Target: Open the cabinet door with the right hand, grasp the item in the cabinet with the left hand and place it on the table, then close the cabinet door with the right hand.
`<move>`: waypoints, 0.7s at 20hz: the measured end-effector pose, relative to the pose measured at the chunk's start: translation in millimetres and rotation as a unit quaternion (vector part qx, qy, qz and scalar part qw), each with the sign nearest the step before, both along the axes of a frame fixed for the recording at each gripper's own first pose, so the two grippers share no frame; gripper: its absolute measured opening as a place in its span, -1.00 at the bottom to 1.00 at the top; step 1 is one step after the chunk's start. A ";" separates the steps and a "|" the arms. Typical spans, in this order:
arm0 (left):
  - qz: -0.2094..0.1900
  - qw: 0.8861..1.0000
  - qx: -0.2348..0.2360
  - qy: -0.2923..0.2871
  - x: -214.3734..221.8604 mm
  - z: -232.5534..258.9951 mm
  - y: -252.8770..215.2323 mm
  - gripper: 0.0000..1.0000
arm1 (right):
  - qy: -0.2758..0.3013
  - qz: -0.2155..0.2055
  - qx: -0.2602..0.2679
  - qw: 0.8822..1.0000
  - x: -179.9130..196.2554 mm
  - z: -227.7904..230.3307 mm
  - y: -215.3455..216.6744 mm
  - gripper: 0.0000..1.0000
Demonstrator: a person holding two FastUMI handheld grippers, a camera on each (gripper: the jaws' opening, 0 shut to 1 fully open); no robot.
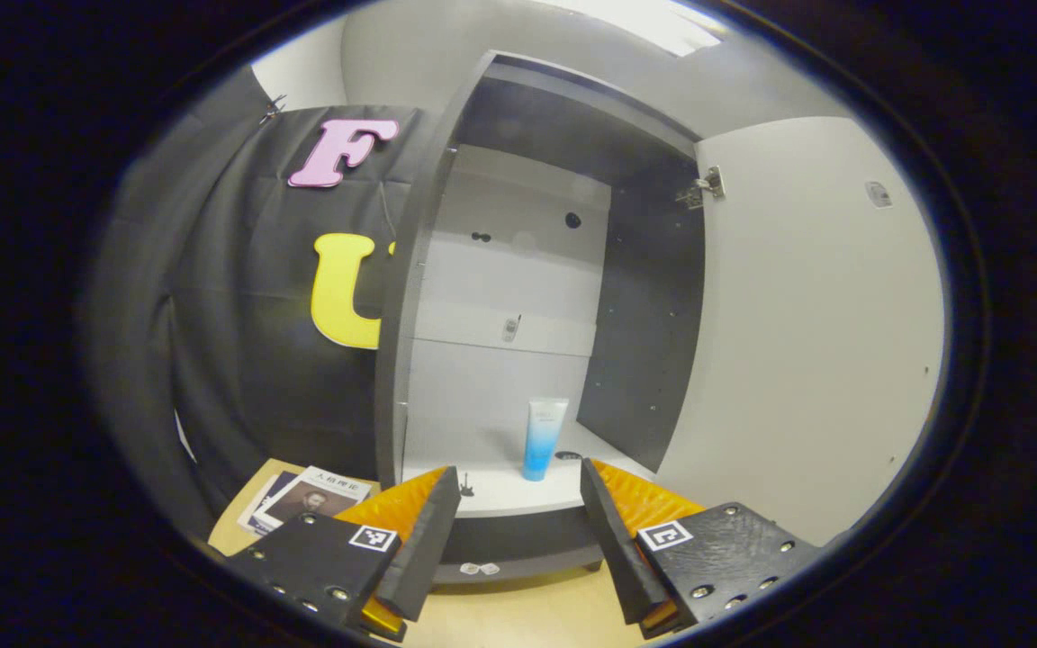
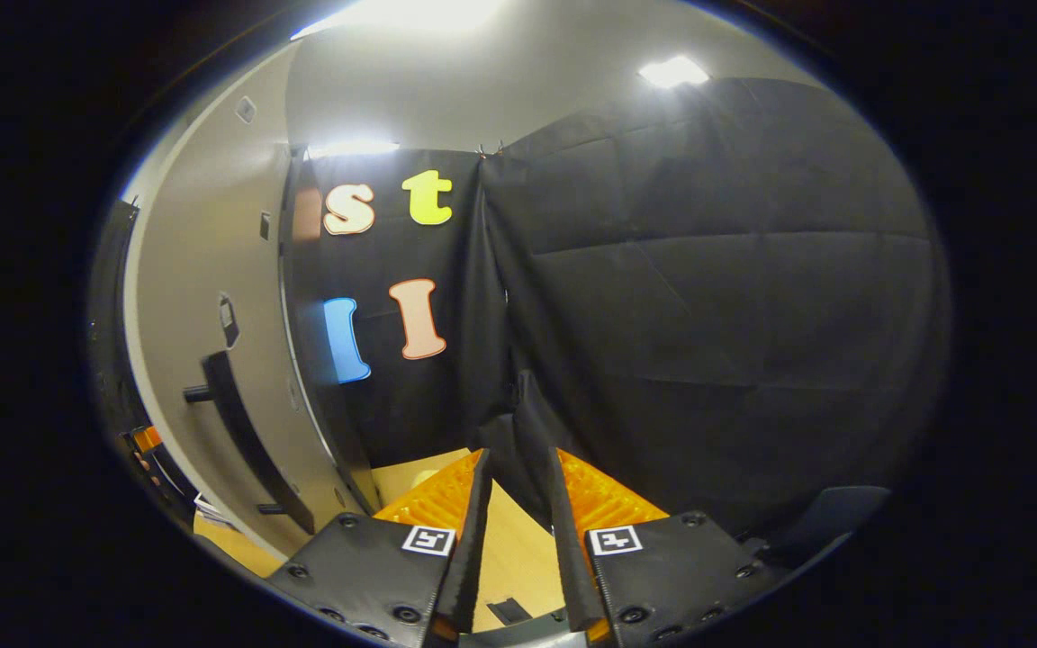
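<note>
The cabinet point(image 1: 518, 270) stands wide open in the left gripper view, pale inside with dark side walls. Its door point(image 1: 807, 333) is swung out to the right, with a hinge point(image 1: 703, 187) showing near the top corner. In the right gripper view the same door point(image 2: 203, 360) sits at the left edge, and you can see its long dark handle point(image 2: 244, 432) sticking out from the panel.

The cabinet sits on a light wooden surface point(image 1: 518, 612). Off to the left of the cabinet, a booklet point(image 1: 307, 499) lies flat on that surface, near the cloth wall.

The tube point(image 1: 543, 438) is standing upright on the cabinet's bottom shelf point(image 1: 500, 495), blue at the bottom fading to white up top. It's a bit right of centre, close to the front edge, with nothing touching it.

The left tongs point(image 1: 518, 504) are spread wide apart, released, gripping nothing. They hover in front of the shelf's edge, short of the tube, which shows in the gap between the two fingers.

The right tongs point(image 2: 518, 504) are only slightly apart, a narrow gap with nothing in it. They point at the cloth wall over the surface, just right of the door and not touching the handle.
</note>
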State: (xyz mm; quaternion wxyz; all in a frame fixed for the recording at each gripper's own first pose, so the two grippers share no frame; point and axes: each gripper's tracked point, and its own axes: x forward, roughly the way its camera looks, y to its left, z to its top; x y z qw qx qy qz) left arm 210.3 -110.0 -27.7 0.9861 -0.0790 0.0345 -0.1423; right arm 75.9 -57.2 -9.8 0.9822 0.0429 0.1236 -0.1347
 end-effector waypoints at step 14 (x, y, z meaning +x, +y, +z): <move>0.079 0.996 0.031 -0.023 134.2 -46.2 -84.4 0.62 | 0.007 0.039 -0.012 0.999 136.0 -59.9 -79.4 0.96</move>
